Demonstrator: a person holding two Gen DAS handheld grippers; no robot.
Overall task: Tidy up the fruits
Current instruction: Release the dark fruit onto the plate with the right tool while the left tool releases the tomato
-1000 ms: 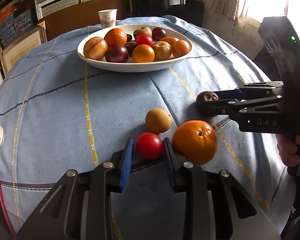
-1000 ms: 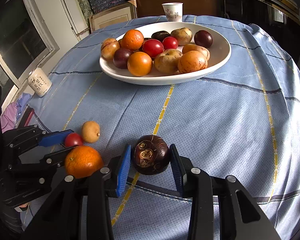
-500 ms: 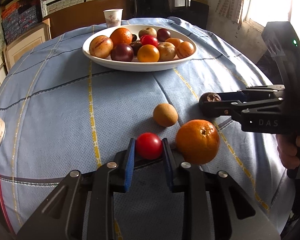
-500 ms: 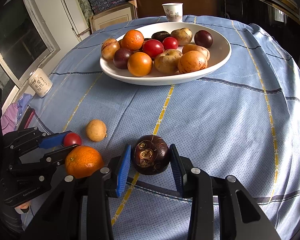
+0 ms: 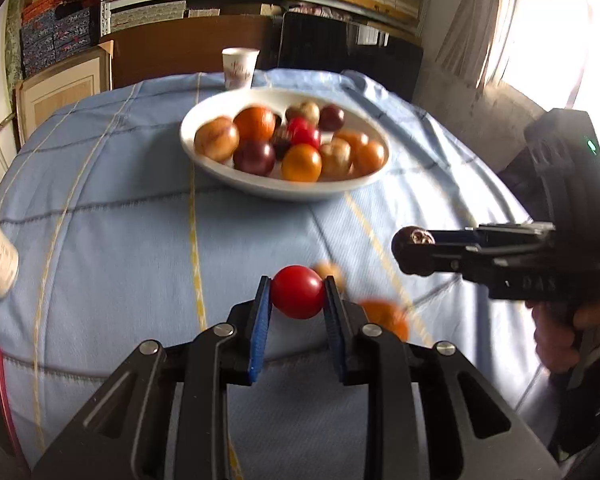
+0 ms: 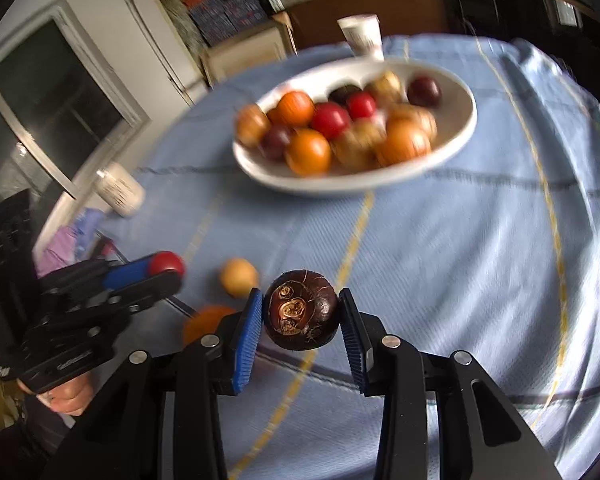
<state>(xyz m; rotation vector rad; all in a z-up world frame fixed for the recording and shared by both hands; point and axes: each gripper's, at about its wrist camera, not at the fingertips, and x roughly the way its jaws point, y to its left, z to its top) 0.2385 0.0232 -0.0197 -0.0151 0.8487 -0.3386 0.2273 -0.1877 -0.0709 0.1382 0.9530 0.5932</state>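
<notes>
Both fruits have come up off the cloth since a second ago, when they sat on the table between my fingers. On my left side the red fruit (image 5: 298, 292) is pinched between the two blue pads (image 5: 260, 330) of the left gripper (image 5: 296, 294), sitting right at the fingertips with a pad pressed against each flank, and it now hangs above the blue tablecloth (image 5: 120, 240). On my right, the dark brown fruit (image 6: 301, 309) is clamped the same way in the right gripper (image 6: 300, 312), its scarred face turned toward the lens, wedged between the pad tips with the cloth showing beneath it. Left behind on the cloth, just past the left fingers, are a small tan fruit (image 6: 239, 277) and an orange (image 5: 384, 318), both blurred; the orange lies partly behind the right-hand finger of the left gripper. Farther out, toward the far side of the table, the white bowl (image 5: 228, 176) holds a pile of orange, red, purple and tan fruit. A paper cup (image 5: 240, 67) stands just beyond the bowl's far rim, and a white can (image 6: 120, 194) sits near the table's left edge, well apart from everything else.
</notes>
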